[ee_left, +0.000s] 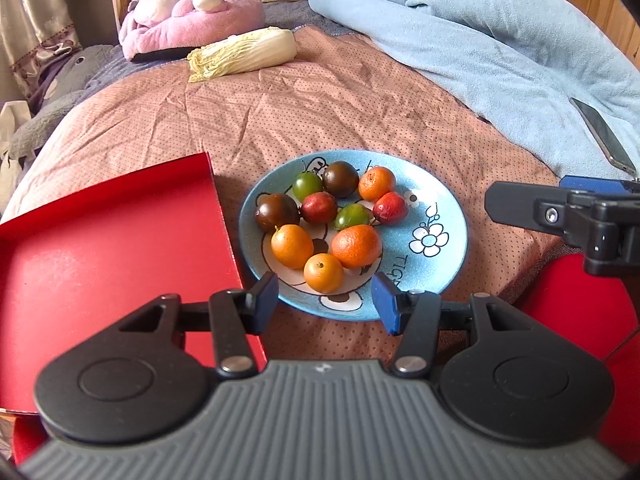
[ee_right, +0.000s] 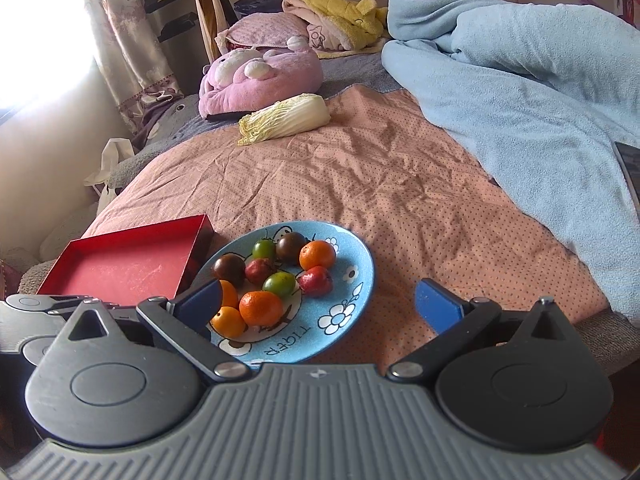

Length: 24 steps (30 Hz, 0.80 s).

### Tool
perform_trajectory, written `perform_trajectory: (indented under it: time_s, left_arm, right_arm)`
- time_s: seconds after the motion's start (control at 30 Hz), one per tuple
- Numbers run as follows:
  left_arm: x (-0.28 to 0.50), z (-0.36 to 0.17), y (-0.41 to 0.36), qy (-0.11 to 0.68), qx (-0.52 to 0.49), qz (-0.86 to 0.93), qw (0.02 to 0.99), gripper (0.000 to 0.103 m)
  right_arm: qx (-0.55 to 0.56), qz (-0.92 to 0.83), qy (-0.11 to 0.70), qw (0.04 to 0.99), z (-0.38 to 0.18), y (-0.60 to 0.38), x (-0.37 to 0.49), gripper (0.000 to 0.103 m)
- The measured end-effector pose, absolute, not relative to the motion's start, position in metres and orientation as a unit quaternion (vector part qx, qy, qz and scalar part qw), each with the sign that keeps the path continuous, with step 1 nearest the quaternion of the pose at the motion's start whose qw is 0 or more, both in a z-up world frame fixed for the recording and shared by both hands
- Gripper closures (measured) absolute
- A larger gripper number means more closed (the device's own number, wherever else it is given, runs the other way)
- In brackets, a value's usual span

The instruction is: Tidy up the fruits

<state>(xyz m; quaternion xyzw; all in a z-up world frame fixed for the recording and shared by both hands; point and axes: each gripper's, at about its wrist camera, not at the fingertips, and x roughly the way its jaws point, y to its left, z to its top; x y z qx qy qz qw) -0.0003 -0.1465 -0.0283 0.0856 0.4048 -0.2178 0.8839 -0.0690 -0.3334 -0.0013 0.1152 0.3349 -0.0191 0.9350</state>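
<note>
A blue cartoon plate (ee_left: 440,216) (ee_right: 352,292) lies on the pink dotted bedspread and holds several small fruits: orange kumquats (ee_left: 356,246) (ee_right: 261,308), dark tomatoes (ee_left: 341,178), green ones (ee_left: 307,185) and red ones (ee_left: 390,208). An empty red tray (ee_left: 112,264) (ee_right: 132,270) sits just left of the plate. My left gripper (ee_left: 326,300) hovers over the plate's near edge, open, nothing between its blue pads. My right gripper (ee_right: 320,308) is open above the plate's near side, empty too. Part of the right gripper (ee_left: 560,216) shows at the right of the left wrist view.
A napa cabbage (ee_left: 244,54) (ee_right: 286,119) lies farther back on the bedspread. A pink plush toy (ee_left: 192,16) (ee_right: 260,76) sits behind it. A light blue blanket (ee_left: 500,48) (ee_right: 520,100) is heaped on the right, with a phone (ee_left: 604,134) on it.
</note>
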Motion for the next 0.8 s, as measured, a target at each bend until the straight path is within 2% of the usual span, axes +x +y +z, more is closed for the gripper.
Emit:
perform_trajectory:
  time_s: [0.43, 0.8]
  left_arm:
    - [-0.011, -0.013, -0.115, 0.389, 0.067, -0.194, 0.898, 0.049]
    - [-0.011, -0.015, -0.092, 0.398, 0.055, -0.172, 0.9, 0.049]
  right_arm:
    - [0.065, 0.048, 0.398, 0.914, -0.015, -0.292, -0.073, 0.0]
    - [0.037, 0.096, 0.422, 0.901, -0.022, -0.254, -0.063, 0.0]
